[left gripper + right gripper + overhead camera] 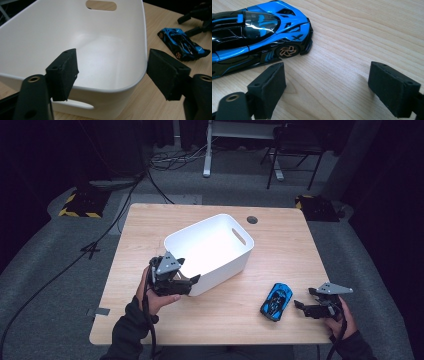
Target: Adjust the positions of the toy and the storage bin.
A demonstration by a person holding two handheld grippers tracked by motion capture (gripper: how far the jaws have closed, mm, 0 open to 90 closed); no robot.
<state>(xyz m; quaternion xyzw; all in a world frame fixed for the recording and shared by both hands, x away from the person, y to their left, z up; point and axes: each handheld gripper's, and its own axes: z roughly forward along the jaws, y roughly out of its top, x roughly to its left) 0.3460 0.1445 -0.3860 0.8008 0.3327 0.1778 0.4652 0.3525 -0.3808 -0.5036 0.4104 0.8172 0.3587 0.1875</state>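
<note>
black foam pads [63, 72] of the left claw [186, 279] stand nearest in the left gripper view, set wide apart astride the near corner of the white plastic tub with oval handle slots [212, 251], one pad inside the rim and one outside it, neither pressing on the wall. that claw holds nothing. the tub sits toward the middle of the light wooden bench [280, 240], turned at an angle to its edges, and looks empty. the right claw [300, 307] hovers low near the front right corner of the bench, its jaws also wide and bare, with the small blue and black toy sports car with bronze wheels [276, 301] just beside it on the bench, apart from the pads; in the right gripper view the car [254, 37] lies just ahead of the left-hand pad. the car is likely light and rigid, die-cast or hard plastic, with a glossy sloped body that could slip out of a pinch on the roof, and its free wheels may let it roll when nudged. the safest hold is probably across the flat flanks between the wheels, pads square to the doors. the tub should be light but springy at the thin rim, so a pinch on the wall near a corner or a handle slot would steady it best.
</note>
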